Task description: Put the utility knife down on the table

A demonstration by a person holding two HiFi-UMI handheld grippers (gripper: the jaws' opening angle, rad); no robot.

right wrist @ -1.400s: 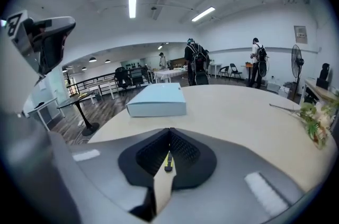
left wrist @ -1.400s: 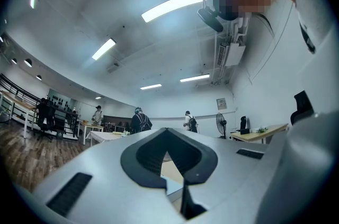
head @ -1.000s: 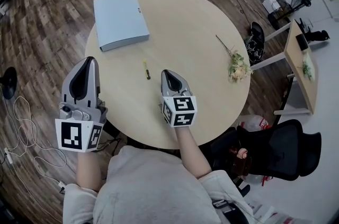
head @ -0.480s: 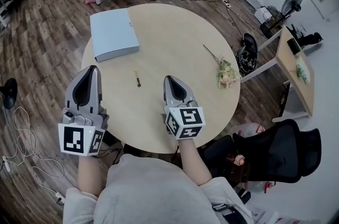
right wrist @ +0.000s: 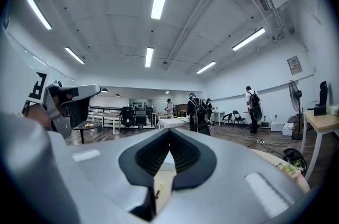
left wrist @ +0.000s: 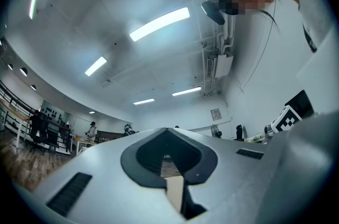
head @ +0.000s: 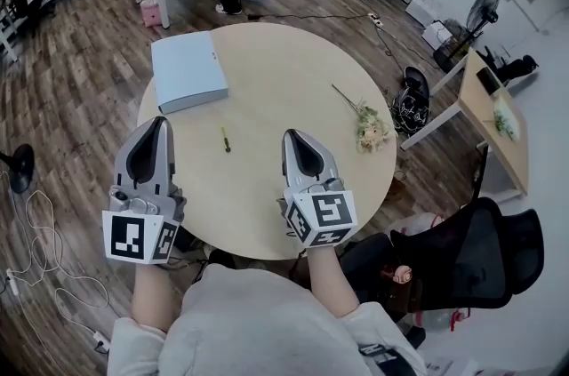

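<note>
The utility knife, slim with a yellow-green body, lies flat on the round wooden table, left of centre. Nothing holds it. My right gripper hovers over the table to the right of the knife, its jaws shut and empty. My left gripper is at the table's left edge, left of the knife, also shut and empty. In the right gripper view the knife shows low through the gap behind the shut jaws of the right gripper. The left gripper points upward, toward the ceiling.
A pale blue binder lies at the table's far left. A small bunch of flowers lies near the right edge. A black office chair and a side desk stand to the right. Cables trail on the floor to the left.
The knife has stayed flat on the table. My right gripper has drawn away from it, to the right and back toward me. The head view has tilted up.
</note>
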